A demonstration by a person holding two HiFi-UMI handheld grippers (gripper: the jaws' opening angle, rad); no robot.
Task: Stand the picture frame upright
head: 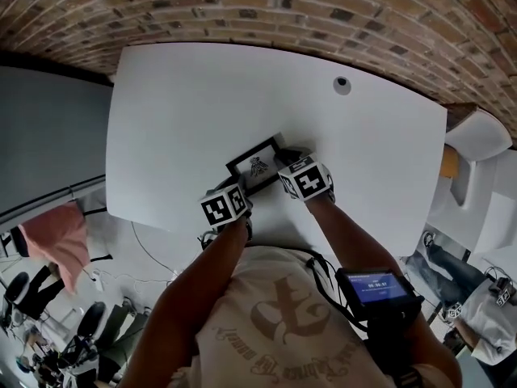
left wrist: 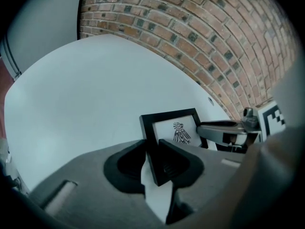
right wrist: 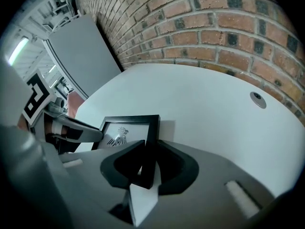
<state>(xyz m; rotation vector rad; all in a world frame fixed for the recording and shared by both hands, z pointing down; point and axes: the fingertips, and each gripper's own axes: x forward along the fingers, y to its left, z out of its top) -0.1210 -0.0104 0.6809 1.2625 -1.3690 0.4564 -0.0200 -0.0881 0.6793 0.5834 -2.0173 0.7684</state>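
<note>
The left claw (left wrist: 153,165) is shut tight on the left side of the picture frame (left wrist: 167,114). The black edge sits right between its two jaws. The right claw (right wrist: 147,168) is shut on the frame's right side in the same way. So the frame is between the two claws, and its bird drawing (left wrist: 181,133) can be seen from above. It is over the white table (head: 202,103), near the front edge. Farther back is a small round hole (head: 342,85), then the brick wall (head: 323,6).
</note>
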